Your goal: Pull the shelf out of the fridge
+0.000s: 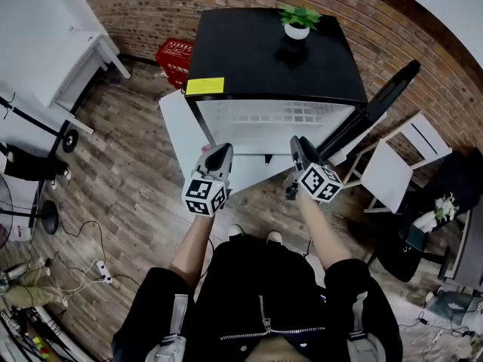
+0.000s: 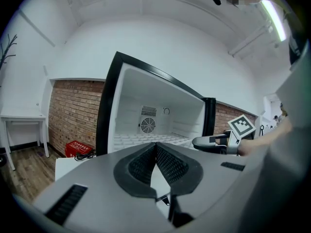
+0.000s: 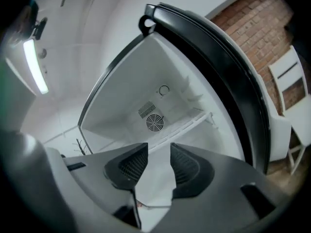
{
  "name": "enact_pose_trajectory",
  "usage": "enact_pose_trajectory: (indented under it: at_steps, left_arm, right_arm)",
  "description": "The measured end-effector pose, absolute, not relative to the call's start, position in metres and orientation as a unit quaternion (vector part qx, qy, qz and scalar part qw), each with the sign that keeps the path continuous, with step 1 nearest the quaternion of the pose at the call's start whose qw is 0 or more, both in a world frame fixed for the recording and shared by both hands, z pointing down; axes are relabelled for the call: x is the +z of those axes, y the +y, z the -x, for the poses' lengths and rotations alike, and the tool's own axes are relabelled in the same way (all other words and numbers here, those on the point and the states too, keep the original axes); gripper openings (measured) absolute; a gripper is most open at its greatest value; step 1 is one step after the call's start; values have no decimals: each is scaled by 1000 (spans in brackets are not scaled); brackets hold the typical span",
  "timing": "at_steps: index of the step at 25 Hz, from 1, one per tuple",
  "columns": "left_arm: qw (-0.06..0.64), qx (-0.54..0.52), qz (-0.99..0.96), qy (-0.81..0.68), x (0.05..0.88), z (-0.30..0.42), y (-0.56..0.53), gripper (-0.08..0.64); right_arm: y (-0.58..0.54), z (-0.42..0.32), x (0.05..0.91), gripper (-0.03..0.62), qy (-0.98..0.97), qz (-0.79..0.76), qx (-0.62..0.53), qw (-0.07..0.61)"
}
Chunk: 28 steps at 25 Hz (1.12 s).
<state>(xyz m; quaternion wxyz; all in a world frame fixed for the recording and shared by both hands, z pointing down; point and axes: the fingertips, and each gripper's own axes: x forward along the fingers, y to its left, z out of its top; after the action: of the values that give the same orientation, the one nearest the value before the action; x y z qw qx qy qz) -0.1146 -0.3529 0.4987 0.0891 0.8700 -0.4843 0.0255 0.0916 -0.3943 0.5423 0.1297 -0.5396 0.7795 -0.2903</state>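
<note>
A squat black-topped fridge (image 1: 249, 51) with a white inside stands against the brick wall; its black-edged door (image 1: 377, 104) is swung wide open at the right of the head view. The white wire-grid shelf (image 1: 294, 115) lies flat inside the cabinet, fully seated, its front edge at the fridge's mouth. Both grippers are held in front of that opening, side by side. The left gripper (image 1: 219, 153) has its ridged black pads pressed together with nothing between them; the shelf (image 2: 146, 140) sits beyond and above its tips, untouched. The right gripper (image 1: 299, 145) has its jaws spread apart and empty; the shelf (image 3: 189, 123) shows farther in, past the gap, clear of both pads. A red plastic crate (image 1: 175, 57) sits on the wooden floor left of the fridge; a small green plant in a white pot (image 1: 298, 21) stands on the top; a yellow label (image 1: 205, 86) marks its front left corner.
</note>
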Motion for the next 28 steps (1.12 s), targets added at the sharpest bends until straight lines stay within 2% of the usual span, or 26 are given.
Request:
enact_pose_trajectory:
  at_steps: [5, 13, 21, 26, 28]
  left_arm:
    - [94, 21, -865, -492, 500, 127, -353, 20]
    - [108, 19, -857, -503, 509, 139, -349, 20]
    - [113, 16, -847, -519, 512, 151, -345, 20]
    - [116, 16, -841, -528, 513, 158, -342, 20]
    - [117, 16, -840, -530, 514, 160, -341, 20]
  right_arm:
    - [-422, -109, 552, 144, 709, 539, -387, 239]
    - [-463, -129, 559, 149, 624, 526, -455, 357]
    - [-487, -131, 569, 113, 581, 501, -491, 413]
    - [-493, -131, 568, 37, 569, 489, -496, 437]
    - [-494, -131, 568, 25, 569, 484, -496, 442]
